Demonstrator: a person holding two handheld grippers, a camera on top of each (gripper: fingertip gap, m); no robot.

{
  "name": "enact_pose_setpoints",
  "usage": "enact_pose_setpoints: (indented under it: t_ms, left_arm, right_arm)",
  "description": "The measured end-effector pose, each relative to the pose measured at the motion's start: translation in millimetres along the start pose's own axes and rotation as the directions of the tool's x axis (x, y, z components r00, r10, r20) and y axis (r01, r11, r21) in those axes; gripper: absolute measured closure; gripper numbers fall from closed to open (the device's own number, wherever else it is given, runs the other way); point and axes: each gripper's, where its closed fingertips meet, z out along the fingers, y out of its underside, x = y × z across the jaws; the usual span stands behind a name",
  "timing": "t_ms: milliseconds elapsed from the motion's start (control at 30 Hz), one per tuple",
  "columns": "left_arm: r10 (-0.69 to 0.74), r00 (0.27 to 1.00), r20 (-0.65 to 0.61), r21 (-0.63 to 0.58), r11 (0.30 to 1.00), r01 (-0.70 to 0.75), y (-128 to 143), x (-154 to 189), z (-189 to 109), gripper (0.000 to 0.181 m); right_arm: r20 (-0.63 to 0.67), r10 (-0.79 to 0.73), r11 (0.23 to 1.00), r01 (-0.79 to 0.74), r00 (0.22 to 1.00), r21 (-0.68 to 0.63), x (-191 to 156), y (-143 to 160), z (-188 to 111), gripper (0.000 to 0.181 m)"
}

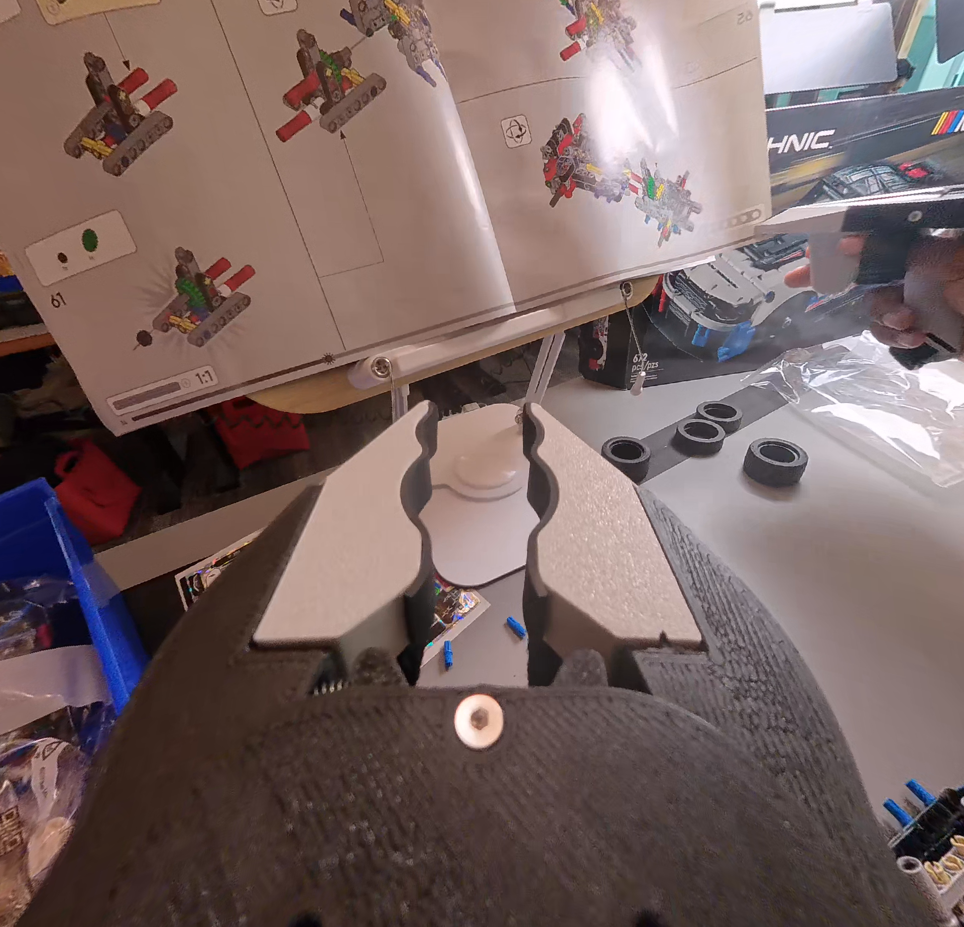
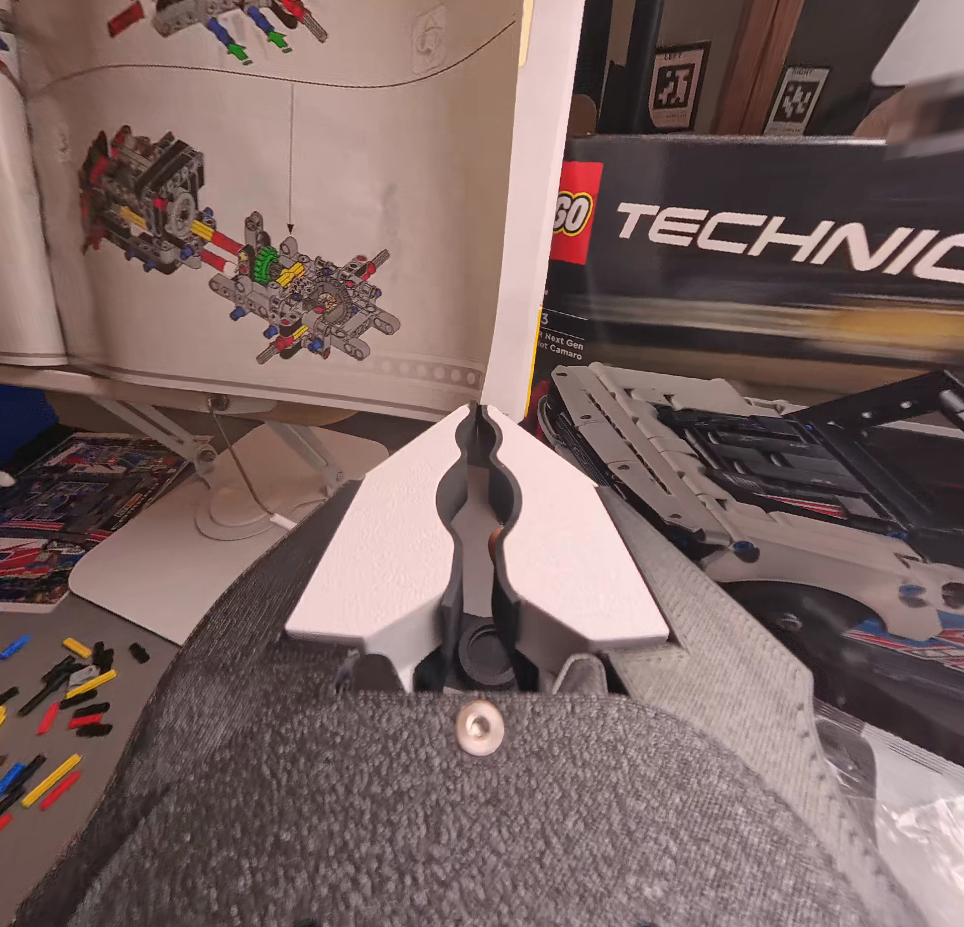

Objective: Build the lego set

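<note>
The instruction booklet [image 1: 313, 197] stands open on a white stand [image 1: 480, 526] at the back of the table. My left gripper [image 1: 477, 411] is open and empty, held above the stand's base and pointing at the booklet. My right gripper [image 2: 476, 411] is shut on the lower outer corner of the booklet's right-hand page [image 2: 542, 171]. The page [image 1: 600, 119] curves away from the stand. The right gripper also shows in the left wrist view [image 1: 824, 260], with a hand on it. Several black tyres [image 1: 774, 461] lie on the table to the right.
The black set box [image 2: 782, 255] stands behind at the right, with clear plastic bags [image 1: 876, 401] before it. A blue bin [image 1: 62, 563] of bagged parts is at the left. Loose small pieces [image 2: 68, 693], blue pins [image 1: 515, 628] and a sticker sheet [image 1: 454, 610] lie near the stand. The grippers' ends are close to 35 cm from one another.
</note>
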Motion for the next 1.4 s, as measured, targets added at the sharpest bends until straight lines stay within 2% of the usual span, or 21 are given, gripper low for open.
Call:
enact_pose_setpoints:
  t_ms: [167, 333, 433, 600, 700, 900, 1033, 1133, 1300, 1400]
  left_arm:
    - [-0.011, 1.000, 0.006, -0.015, 1.000, 0.011, 7, -5, 2, 0.150]
    - [-0.009, 1.000, 0.010, -0.036, 0.999, 0.010, 16, -7, 5, 0.150]
    - [0.001, 1.000, 0.014, -0.042, 0.999, 0.000, 18, -8, 6, 0.150]
    - [-0.005, 1.000, 0.009, -0.030, 1.000, 0.005, 13, -8, 4, 0.149]
    - [-0.007, 1.000, 0.004, -0.014, 1.000, 0.007, 7, -6, 1, 0.149]
    - [-0.011, 0.999, -0.040, 0.012, 1.000, 0.012, -10, 10, -6, 0.149]
    - [0.034, 0.995, -0.098, 0.058, 0.998, -0.029, -43, 28, -26, 0.149]
    - [0.082, 0.986, -0.143, 0.045, 0.996, -0.076, -48, 40, -49, 0.149]
    - [0.082, 0.969, -0.233, -0.040, 0.995, -0.094, -7, 62, -97, 0.147]
    - [0.058, 0.971, -0.231, -0.057, 0.996, -0.074, 21, 71, -124, 0.145]
  right_arm:
    - [-0.044, 0.035, 0.999, -0.036, 0.998, -0.026, 11, 12, 20, 0.181]
    - [-0.164, 0.007, 1.000, -0.009, 0.986, -0.010, 33, 18, 7, 0.180]
    - [-0.139, 0.005, 0.998, 0.003, 0.990, 0.064, 25, 7, -21, 0.180]
    - [0.059, -0.001, 0.994, -0.005, 0.998, 0.106, -25, 1, -87, 0.179]
    - [0.197, -0.020, 0.996, 0.003, 0.980, 0.086, -62, 6, -132, 0.177]
    - [0.309, 0.095, 0.988, -0.127, 0.946, 0.083, -115, 28, -202, 0.171]
    - [0.340, 0.097, 0.991, -0.123, 0.936, 0.056, -131, 40, -225, 0.161]
    - [0.357, 0.061, 0.994, -0.091, 0.932, 0.068, -132, 44, -240, 0.153]
    - [0.360, -0.036, 0.985, -0.028, 0.932, 0.171, -126, 50, -247, 0.149]
    - [0.341, -0.104, 0.970, 0.020, 0.934, 0.242, -129, 48, -250, 0.149]
